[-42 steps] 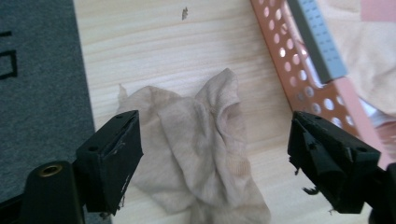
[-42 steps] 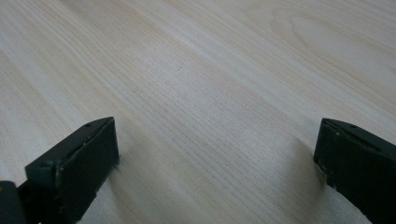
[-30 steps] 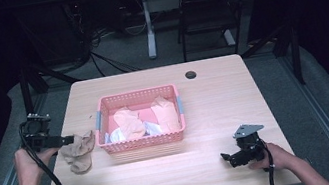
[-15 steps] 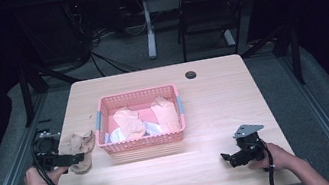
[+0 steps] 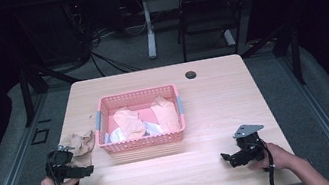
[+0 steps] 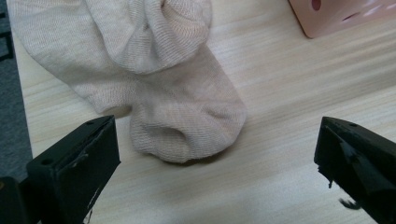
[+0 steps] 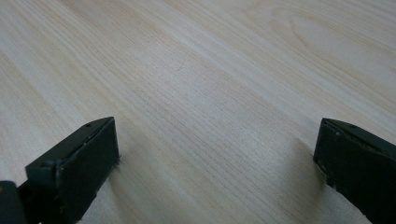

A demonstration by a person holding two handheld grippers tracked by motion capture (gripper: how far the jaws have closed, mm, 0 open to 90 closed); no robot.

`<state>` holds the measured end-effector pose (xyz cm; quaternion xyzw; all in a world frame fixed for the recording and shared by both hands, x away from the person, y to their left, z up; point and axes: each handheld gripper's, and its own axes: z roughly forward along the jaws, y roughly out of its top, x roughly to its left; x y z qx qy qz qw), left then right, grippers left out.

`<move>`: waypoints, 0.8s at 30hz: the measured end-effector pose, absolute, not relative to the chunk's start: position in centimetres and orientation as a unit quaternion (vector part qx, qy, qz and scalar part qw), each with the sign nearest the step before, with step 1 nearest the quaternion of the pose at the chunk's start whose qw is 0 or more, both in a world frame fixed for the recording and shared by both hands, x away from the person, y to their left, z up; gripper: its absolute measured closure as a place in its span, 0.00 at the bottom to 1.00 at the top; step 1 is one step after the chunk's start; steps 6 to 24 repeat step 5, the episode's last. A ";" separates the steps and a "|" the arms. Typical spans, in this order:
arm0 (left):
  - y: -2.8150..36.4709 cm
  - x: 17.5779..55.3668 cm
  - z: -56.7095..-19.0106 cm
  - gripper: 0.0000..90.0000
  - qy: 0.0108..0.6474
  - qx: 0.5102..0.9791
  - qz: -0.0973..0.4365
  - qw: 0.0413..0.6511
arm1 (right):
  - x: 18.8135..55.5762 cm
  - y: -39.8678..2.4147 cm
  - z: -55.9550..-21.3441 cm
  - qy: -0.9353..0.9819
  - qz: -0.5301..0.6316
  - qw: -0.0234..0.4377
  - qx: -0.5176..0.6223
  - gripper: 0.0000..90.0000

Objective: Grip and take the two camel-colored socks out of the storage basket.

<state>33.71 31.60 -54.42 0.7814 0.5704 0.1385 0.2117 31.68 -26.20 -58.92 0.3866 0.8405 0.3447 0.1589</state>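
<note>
Down at the near left edge of the wooden table [image 5: 213, 94], the left gripper [image 5: 70, 165] sits low with its jaws spread wide and released; the beige sock [image 6: 154, 88] lies crumpled on the wood just beyond them, its toe between the jaw lines but apparently untouched by either pad. Seen from above, the sock [image 5: 77, 143] rests close to the table's left edge, just left of the pink basket [image 5: 135, 96], with only a narrow strip of bare wood between them. That basket stands left of centre and holds several more pale socks, though their number is hard to tell. Toward the near right, the right gripper [image 5: 241, 153] rests on the surface with its jaws equally wide and nothing between them, amid a broad stretch of open wood running to the right and far edges. A small dark grommet [image 5: 191, 74] marks the far side. Beyond the table are grey carpet, cables and a black chair [image 5: 207, 14] in a dim room.
</note>
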 end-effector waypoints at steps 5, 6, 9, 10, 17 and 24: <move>32.2 33.3 -54.1 0.01 0.574 0.775 0.144 0.223 | 31.7 -26.2 -58.9 0.840 0.344 0.160 0.387 0.00; 32.2 33.3 -54.1 0.01 0.574 0.775 0.144 0.223 | 31.7 -26.2 -58.9 0.840 0.344 0.160 0.387 0.00; 32.2 33.3 -54.1 0.01 0.574 0.775 0.144 0.223 | 31.7 -26.2 -58.9 0.840 0.344 0.160 0.387 0.00; 32.2 33.3 -54.1 0.01 0.574 0.775 0.144 0.223 | 31.7 -26.2 -58.9 0.840 0.344 0.160 0.387 0.00; 32.2 33.3 -54.1 0.01 0.574 0.775 0.144 0.223 | 31.7 -26.2 -58.9 0.840 0.344 0.160 0.387 0.00; 32.2 33.3 -54.1 0.01 0.574 0.775 0.144 0.223 | 31.7 -26.2 -58.9 0.840 0.344 0.160 0.387 0.00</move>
